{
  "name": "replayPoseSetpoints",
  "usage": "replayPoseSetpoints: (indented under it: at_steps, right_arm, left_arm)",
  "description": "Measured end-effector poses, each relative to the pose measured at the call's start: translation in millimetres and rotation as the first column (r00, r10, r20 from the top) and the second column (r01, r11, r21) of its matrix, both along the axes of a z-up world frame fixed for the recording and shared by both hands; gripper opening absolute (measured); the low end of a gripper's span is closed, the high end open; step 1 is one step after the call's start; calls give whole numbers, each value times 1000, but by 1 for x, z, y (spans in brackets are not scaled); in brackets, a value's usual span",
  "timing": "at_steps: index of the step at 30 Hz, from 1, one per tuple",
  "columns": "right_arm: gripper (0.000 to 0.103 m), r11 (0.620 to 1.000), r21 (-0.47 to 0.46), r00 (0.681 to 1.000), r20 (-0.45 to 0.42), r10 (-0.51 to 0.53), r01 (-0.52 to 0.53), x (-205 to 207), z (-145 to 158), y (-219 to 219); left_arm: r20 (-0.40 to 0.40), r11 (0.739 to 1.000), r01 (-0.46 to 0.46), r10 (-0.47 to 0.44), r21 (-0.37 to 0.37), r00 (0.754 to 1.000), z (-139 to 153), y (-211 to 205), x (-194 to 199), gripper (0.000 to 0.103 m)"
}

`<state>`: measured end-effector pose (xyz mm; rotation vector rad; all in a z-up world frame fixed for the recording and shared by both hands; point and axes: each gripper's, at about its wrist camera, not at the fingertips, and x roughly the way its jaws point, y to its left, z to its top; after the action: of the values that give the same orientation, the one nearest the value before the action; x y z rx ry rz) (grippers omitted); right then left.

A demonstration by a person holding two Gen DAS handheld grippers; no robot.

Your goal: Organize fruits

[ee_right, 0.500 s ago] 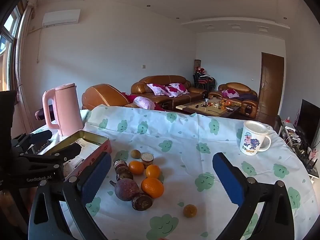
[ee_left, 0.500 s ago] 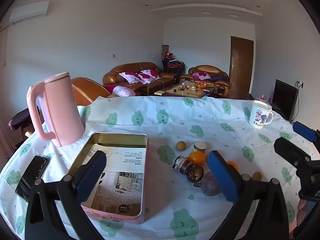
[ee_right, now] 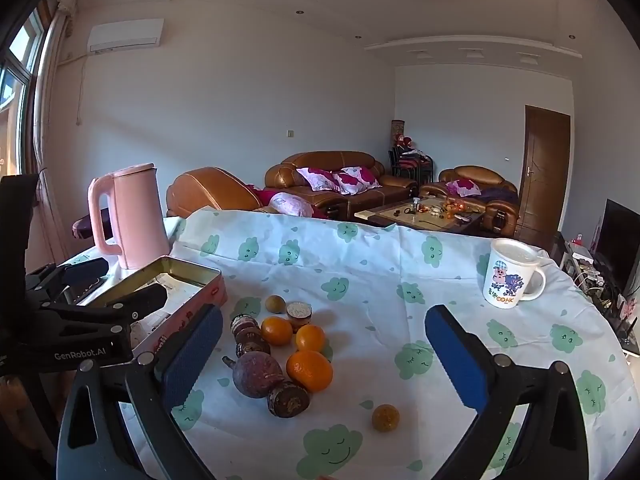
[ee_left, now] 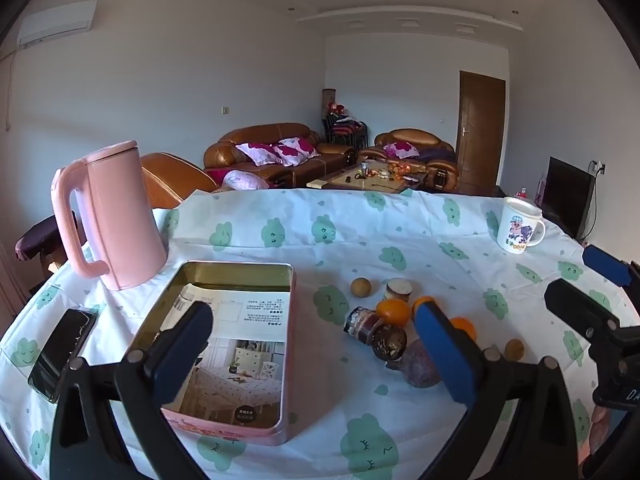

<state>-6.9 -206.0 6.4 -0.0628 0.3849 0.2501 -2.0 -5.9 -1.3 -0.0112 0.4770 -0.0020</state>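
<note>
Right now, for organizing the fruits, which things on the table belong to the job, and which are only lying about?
For the job:
- oranges
- purple fruit
- small brown fruits
- pink tin, open
- left tongs and right tongs, both open and empty

Lying about:
- pink kettle
- cartoon mug
- phone

Daylight is coming in from the window (ee_right: 18, 80) at the left edge of the right wrist view, leaving the white walls evenly lit and a little dim, with soft shadows falling to the right of the oranges (ee_right: 309, 365) on the tablecloth (ee_right: 380, 280). Both fisheye views are bending straight lines hard toward the rims, and black vignette corners are cutting in. Focus is holding sharp on the tabletop; the far sofa (ee_left: 276, 148) is reading softer, and the tin's (ee_left: 224, 272) inner wall is catching a dull gleam.
</note>
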Motion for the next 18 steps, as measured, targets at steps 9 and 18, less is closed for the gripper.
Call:
replayPoseSetpoints:
  at_steps: [9,18]
  right_arm:
    - [102,1000,-1,1000,3,1,-1,-1,0,1]
    - [102,1000,5,1000,3,3,-3,0,-1,0]
  left_arm:
    - [-4,1000,-2,2,-3,1000,-6,4,1,103]
    - [-5,1000,-1,1,-5,1000,-7,4,1,103]
